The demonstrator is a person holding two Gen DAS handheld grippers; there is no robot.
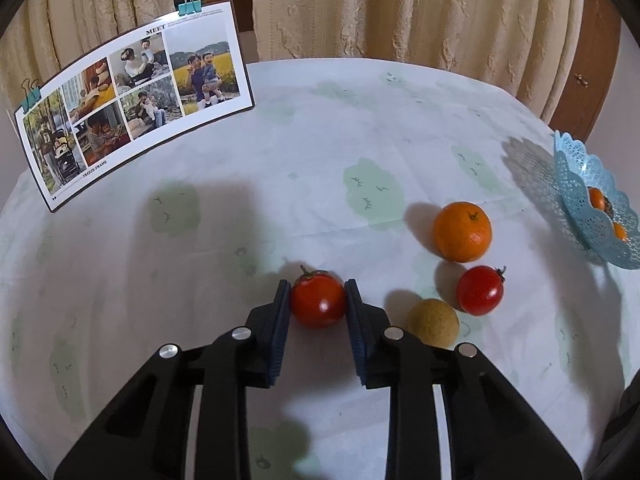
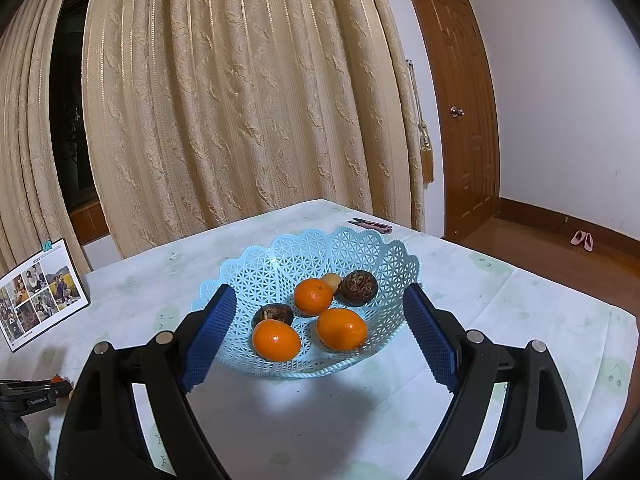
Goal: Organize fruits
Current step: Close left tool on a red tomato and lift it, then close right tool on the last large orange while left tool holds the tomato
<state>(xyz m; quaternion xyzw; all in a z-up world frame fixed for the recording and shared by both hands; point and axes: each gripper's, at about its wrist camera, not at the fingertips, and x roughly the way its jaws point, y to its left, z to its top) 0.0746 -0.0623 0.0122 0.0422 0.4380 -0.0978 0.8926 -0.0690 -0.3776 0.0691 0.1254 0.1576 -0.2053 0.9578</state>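
In the left wrist view my left gripper (image 1: 318, 294) is shut on a red tomato (image 1: 318, 300) that rests on the tablecloth, both blue pads pressed against its sides. To its right lie a small tan fruit (image 1: 434, 322), a second red tomato (image 1: 480, 290) and an orange (image 1: 462, 231). The light blue lattice basket (image 1: 580, 196) stands at the far right. In the right wrist view my right gripper (image 2: 320, 320) hangs open in front of the same basket (image 2: 280, 256), which holds three oranges (image 2: 276, 340), two dark brown fruits (image 2: 357, 288) and a small tan one.
A photo card (image 1: 132, 104) held upright by teal binder clips stands at the table's back left. Small pink snips (image 2: 370, 225) lie behind the basket near the far table edge. Cream curtains hang behind the table, and a wooden door (image 2: 460, 112) is at the right.
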